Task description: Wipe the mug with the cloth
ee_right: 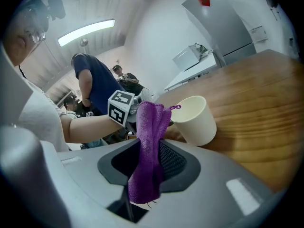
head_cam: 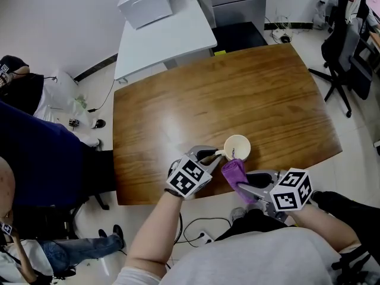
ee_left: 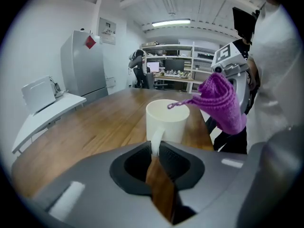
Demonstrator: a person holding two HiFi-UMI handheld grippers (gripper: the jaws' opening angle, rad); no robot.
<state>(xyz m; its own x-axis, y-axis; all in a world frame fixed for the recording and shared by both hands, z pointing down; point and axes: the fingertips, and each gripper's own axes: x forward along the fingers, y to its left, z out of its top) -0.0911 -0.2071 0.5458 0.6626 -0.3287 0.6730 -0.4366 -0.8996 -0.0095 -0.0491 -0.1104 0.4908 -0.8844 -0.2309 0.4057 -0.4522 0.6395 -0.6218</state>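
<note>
Cream mug [head_cam: 237, 147], centre frame; purple cloth [head_cam: 234, 172] just below it. Table [head_cam: 225, 100] — warm brown wood grain. Left gripper [head_cam: 211, 155] and right gripper [head_cam: 241, 186] grey, their cubes [head_cam: 189, 177] [head_cam: 291, 190] white with black square markers. Upper left, white desk [head_cam: 172, 37].

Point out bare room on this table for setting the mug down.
The wooden table is bare from the mug to its far and side edges. Crowded only at the near edge, around left gripper, mug, cloth, right gripper.
</note>
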